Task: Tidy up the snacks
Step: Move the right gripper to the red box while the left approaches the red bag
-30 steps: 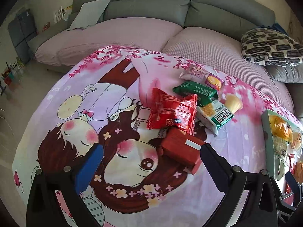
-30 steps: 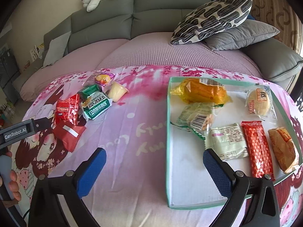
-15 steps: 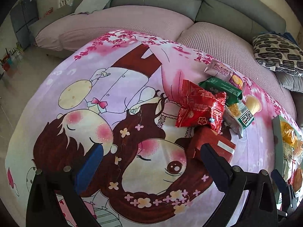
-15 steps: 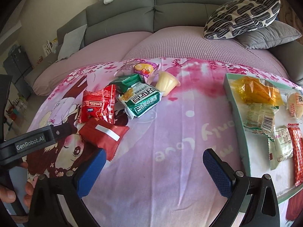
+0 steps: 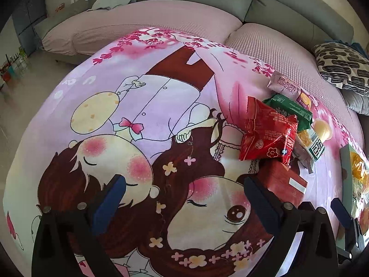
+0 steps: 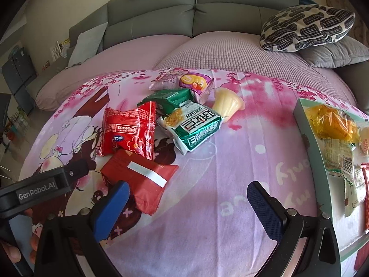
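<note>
Red flat packet [image 6: 140, 180] lies just ahead-left of your right tool [image 6: 188, 198], spread wide and empty, its long axis slanting across the jaws; your left tool [image 5: 183, 192], also released, sits beside it; tray [image 6: 302, 120] waits far right

"GenRobot.AI" is showing on the left gripper's arm [image 6: 37, 190] at 9 o'clock; the red snack bag [image 6: 129, 130] is reading "nice" and "KISS", upside down.

Loose snack pkts [image 6: 175, 124] beside part-filled tray [image 6: 306, 138]
</note>
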A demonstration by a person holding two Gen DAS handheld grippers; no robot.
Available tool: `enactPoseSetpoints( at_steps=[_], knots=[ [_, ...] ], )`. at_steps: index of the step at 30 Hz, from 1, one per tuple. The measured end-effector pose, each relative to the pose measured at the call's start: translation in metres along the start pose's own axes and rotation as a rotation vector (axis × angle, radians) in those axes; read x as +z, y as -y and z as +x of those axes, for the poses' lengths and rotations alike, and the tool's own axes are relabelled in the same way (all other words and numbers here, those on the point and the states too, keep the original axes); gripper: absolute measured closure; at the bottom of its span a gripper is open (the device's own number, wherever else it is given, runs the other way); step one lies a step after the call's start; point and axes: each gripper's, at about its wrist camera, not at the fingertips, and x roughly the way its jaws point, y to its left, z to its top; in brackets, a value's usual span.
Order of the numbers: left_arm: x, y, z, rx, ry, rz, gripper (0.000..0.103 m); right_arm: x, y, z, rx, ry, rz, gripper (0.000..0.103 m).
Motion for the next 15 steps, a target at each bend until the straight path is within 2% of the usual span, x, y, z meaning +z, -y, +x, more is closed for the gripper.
enactPoseSetpoints(
  at_steps=[6,15],
  knots=[
    [0.005,-0.010,0.002,-0.024,0.004,-0.032,0.001,0.007,-0.025,0.009,0.002,0.006,-0.044,0.000],
    [0.008,-0.026,0.007,-0.016,0.000,-0.083,0.001,0.011,-0.050,0.028,0.005,-0.017,-0.059,0.000]
  ],
)
